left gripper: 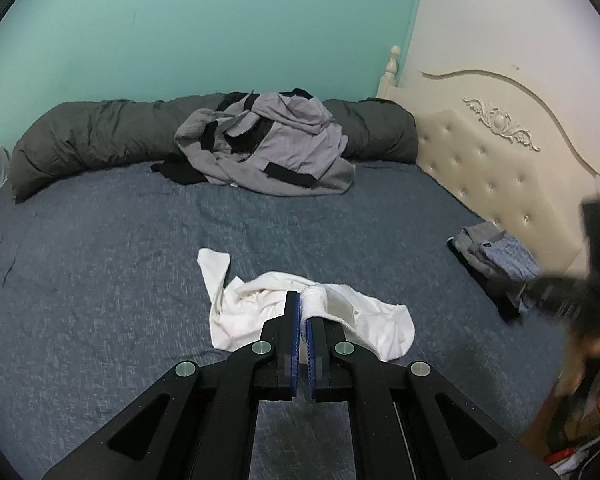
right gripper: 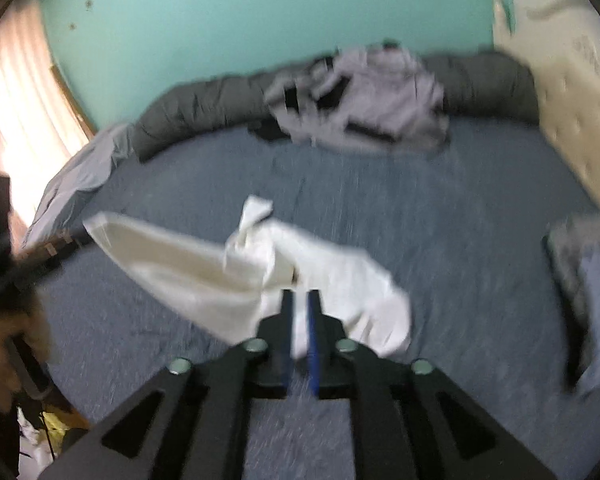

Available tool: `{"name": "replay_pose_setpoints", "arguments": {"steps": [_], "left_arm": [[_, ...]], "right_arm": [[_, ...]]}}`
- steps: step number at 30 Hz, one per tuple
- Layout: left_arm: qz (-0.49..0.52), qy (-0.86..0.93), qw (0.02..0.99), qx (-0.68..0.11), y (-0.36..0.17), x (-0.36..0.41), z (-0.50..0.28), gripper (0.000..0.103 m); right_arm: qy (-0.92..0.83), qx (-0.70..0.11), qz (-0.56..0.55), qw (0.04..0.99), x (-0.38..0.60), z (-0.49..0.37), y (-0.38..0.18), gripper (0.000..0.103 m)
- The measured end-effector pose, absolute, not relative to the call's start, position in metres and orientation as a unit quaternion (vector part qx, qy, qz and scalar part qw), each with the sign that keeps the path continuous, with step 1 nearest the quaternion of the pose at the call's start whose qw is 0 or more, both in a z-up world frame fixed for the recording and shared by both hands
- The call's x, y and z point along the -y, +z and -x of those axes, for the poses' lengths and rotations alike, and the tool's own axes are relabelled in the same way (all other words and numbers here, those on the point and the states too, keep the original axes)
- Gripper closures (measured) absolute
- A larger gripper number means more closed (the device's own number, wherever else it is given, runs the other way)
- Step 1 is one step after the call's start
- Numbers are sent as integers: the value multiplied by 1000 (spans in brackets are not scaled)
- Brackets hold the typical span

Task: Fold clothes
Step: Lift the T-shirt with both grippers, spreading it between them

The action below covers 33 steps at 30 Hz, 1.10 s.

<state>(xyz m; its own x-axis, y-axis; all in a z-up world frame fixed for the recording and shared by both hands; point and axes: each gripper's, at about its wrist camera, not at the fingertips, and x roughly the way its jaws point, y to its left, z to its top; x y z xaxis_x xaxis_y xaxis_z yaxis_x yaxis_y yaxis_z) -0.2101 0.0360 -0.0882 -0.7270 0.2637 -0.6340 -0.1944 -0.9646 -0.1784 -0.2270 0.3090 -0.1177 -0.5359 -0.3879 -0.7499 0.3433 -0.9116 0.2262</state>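
Left gripper (left gripper: pixel 305 312): sitting at the lower middle of the left wrist view, its blue pads pressed together and pinching a bunched ribbed edge of the white garment (left gripper: pixel 384 320).
Right gripper (right gripper: pixel 300 312): sitting at the lower middle of the right wrist view, its fingers standing slightly apart with a strip of white cloth running through the gap; blur is hiding whether the pads are pressing on it.
White garment: lying crumpled on the blue-grey bedsheet (left gripper: pixel 100 260) in the lower middle of the left wrist view; in the right wrist view one end is stretching off toward the left edge of the frame, raised above the sheet.
Grey and black clothes pile (left gripper: pixel 268 144): resting in the upper middle, leaning on the dark grey rolled duvet (left gripper: pixel 88 136) along the teal wall (left gripper: pixel 200 20).
Folded stack (left gripper: pixel 496 260): sitting at the right, just beside the cream tufted headboard (left gripper: pixel 500 168).
Curtain (right gripper: pixel 16 92): glowing at the upper left of the right wrist view.
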Motion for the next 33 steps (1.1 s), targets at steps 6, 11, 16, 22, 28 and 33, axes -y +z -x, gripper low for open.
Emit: {"name": "replay_pose_setpoints", "arguments": {"steps": [6, 11, 16, 22, 28, 33], "left_arm": [[355, 925, 128, 47, -98, -44, 221, 100], [356, 923, 134, 49, -103, -47, 232, 100], [358, 922, 137, 53, -107, -47, 241, 100], [360, 921, 137, 57, -110, -44, 245, 100], [358, 922, 137, 53, -112, -39, 244, 100], [355, 923, 138, 59, -112, -38, 244, 100]], "right_arm": [[-845, 77, -484, 214, -300, 221, -200, 64], [-833, 63, -499, 229, -277, 226, -231, 53], [-829, 23, -502, 247, -252, 226, -250, 51], [-823, 21, -504, 262, -238, 226, -270, 51], [-843, 25, -488, 225, -243, 233, -272, 51], [-845, 42, -491, 205, -250, 238, -275, 51]]}}
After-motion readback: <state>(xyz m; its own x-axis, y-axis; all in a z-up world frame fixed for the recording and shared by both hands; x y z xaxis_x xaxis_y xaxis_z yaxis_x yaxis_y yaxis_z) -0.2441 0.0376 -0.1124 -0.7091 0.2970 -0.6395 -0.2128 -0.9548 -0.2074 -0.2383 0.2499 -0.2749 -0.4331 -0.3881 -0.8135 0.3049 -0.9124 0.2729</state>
